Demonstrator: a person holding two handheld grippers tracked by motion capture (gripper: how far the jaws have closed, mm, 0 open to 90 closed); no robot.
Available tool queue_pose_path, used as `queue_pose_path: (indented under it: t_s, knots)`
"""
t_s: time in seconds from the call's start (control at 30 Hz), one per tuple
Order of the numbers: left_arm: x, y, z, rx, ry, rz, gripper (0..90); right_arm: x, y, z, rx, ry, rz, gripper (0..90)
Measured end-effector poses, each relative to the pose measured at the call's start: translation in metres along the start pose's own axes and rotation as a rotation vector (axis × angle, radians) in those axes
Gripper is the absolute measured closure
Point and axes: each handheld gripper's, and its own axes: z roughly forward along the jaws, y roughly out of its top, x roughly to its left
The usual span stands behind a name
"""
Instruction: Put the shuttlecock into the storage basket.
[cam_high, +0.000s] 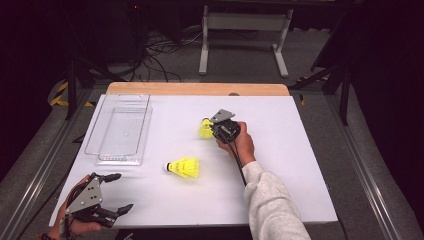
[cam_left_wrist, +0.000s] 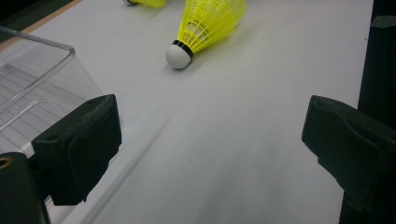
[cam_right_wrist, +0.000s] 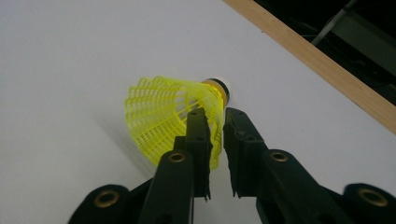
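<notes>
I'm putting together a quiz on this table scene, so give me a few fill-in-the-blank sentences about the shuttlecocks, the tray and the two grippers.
1. The right gripper has its black jaws closed on the plastic skirt of a ____ shuttlecock.
2. The other shuttlecock lies on its ____ on the white table.
3. The jaws of the left gripper stand wide ____, with nothing between them.
4. The clear rectangular plastic tray holds ____ shuttlecocks.

Missing words: yellow; side; open; no
</notes>
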Motion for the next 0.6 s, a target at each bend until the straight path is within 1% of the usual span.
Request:
queue_pose_path:
  t_s: [0.03, 0.07, 0.1, 0.17, 0.23, 0.27, 0.33, 0.4, 0.47, 0.53, 0.6]
  knots:
    - [0.0, 0.0, 0.0, 0.0, 0.0, 0.0, 6.0, 0.0, 0.0, 0.0, 0.0, 0.0, 0.0, 82.6]
    - [0.0, 0.0, 0.0, 0.0, 0.0, 0.001, 6.0, 0.001, 0.0, 0.001, 0.004, -0.005, -0.007, 85.1]
    - [0.0, 0.0, 0.0, 0.0, -0.001, 0.003, 6.0, 0.002, 0.001, 0.002, 0.013, -0.022, -0.018, 87.8]
    - [0.0, 0.0, 0.0, 0.0, -0.001, 0.0, 6.0, 0.001, 0.001, 0.002, 0.014, -0.026, -0.014, 88.9]
    - [0.0, 0.0, 0.001, 0.003, -0.004, 0.004, 6.0, 0.0, 0.001, 0.003, 0.016, -0.05, -0.013, 88.9]
    - [0.0, 0.0, 0.001, 0.004, -0.004, 0.004, 6.0, -0.001, 0.0, 0.002, 0.013, -0.039, -0.005, 89.3]
    - [0.0, 0.0, 0.0, 0.002, -0.003, 0.003, 6.0, -0.002, 0.0, 0.002, 0.013, -0.046, -0.007, 90.0]
    - [0.0, 0.0, 0.0, 0.0, -0.003, 0.0, 6.0, -0.003, 0.0, 0.001, 0.004, -0.041, 0.0, 90.0]
    - [0.001, 0.0, 0.001, 0.001, -0.004, 0.004, 6.0, -0.005, 0.0, -0.004, -0.018, -0.024, 0.015, 90.0]
    - [0.0, 0.0, 0.001, 0.003, -0.005, 0.004, 6.0, -0.006, 0.001, -0.009, -0.025, -0.024, 0.014, 90.0]
    - [0.0, 0.0, 0.001, 0.001, -0.006, 0.003, 6.0, -0.007, 0.001, -0.014, -0.037, -0.013, 0.015, 90.0]
